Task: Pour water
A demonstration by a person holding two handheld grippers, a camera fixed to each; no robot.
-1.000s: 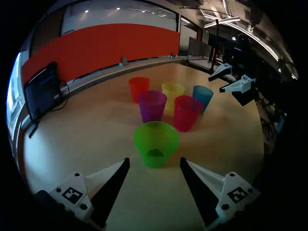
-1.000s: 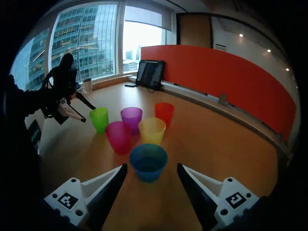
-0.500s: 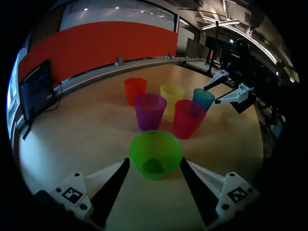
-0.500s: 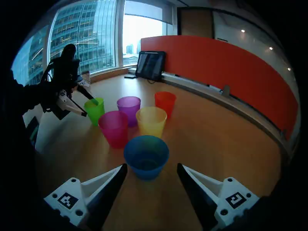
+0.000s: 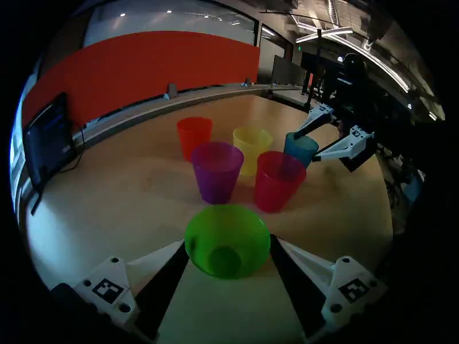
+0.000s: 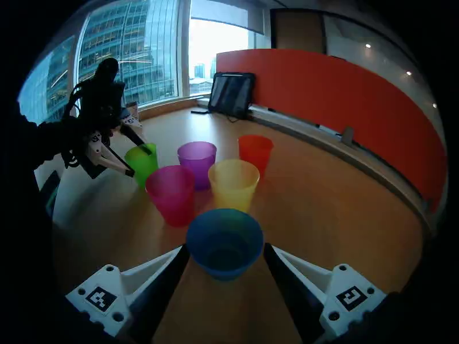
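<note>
Left gripper view: one green cup (image 5: 227, 249) stands on the counter (image 5: 115, 189), between the spread fingers (image 5: 163, 275) of the left gripper (image 5: 228, 241). Right gripper view: one blue cup (image 6: 225, 243) stands between the equally spread fingers of the right gripper (image 6: 225, 247). Four more cups cluster between those two: purple cup (image 6: 197, 163), pink cup (image 6: 170, 194), yellow cup (image 6: 233, 183) and orange cup (image 6: 255, 152). That makes six cups and two grippers.
</note>
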